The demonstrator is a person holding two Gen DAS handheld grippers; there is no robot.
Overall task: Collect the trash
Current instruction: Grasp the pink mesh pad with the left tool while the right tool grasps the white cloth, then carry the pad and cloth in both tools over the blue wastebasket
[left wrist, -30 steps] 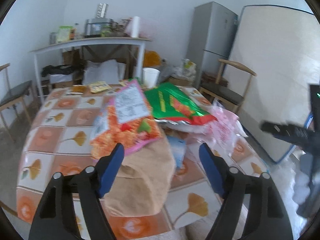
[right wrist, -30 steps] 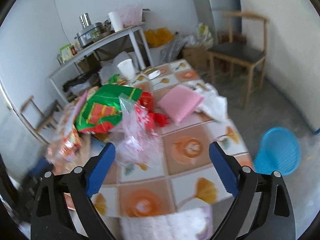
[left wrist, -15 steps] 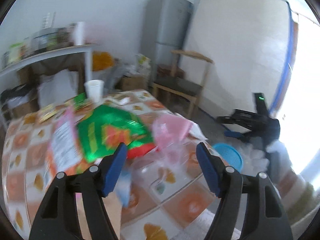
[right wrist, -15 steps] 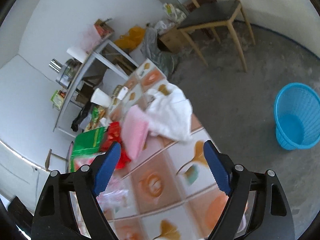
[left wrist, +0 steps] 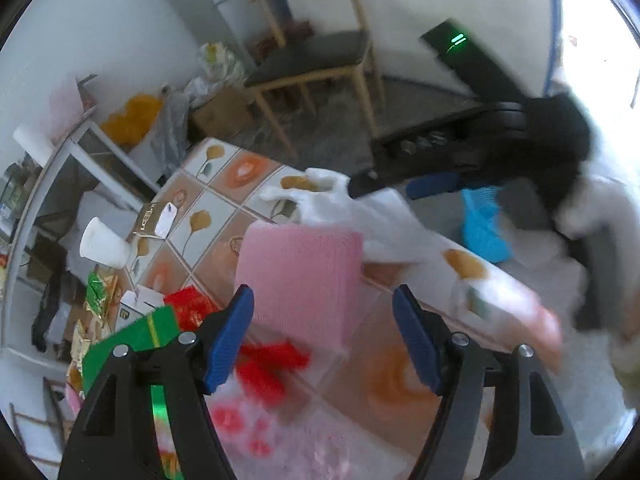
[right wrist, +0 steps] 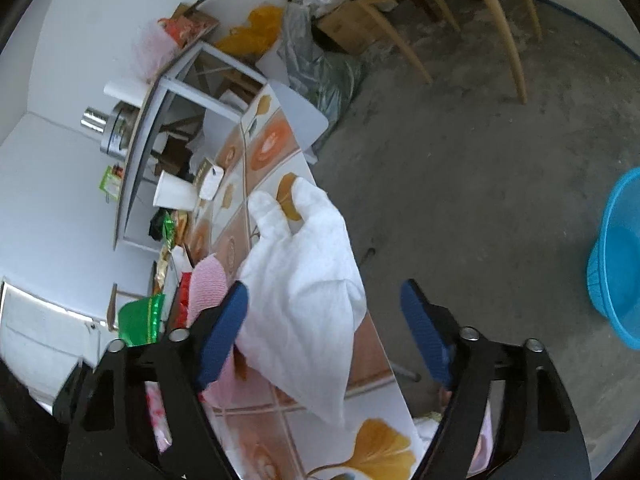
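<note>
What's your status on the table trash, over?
Left claw open, pink foam sheet between its jaws, not gripped. Right claw closing around white plastic bag, pads not yet pressing. Blue basket on floor, path clear.

Wooden chair point(left wrist: 316, 56) with dark seat, top centre of frame; grey shelf unit point(right wrist: 160, 96) at upper left (metal pot point(right wrist: 108, 128) on it); bare concrete floor point(right wrist: 480, 180) at right

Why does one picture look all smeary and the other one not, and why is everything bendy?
Left wrist view: blurred, most on the red wrappers and the table edge at the right, with white window glare at the right rim. Right wrist view: much sharper, the white plastic bag crisp. Both views: the fisheye lens bends straight lines and leaves dark corners.
</note>
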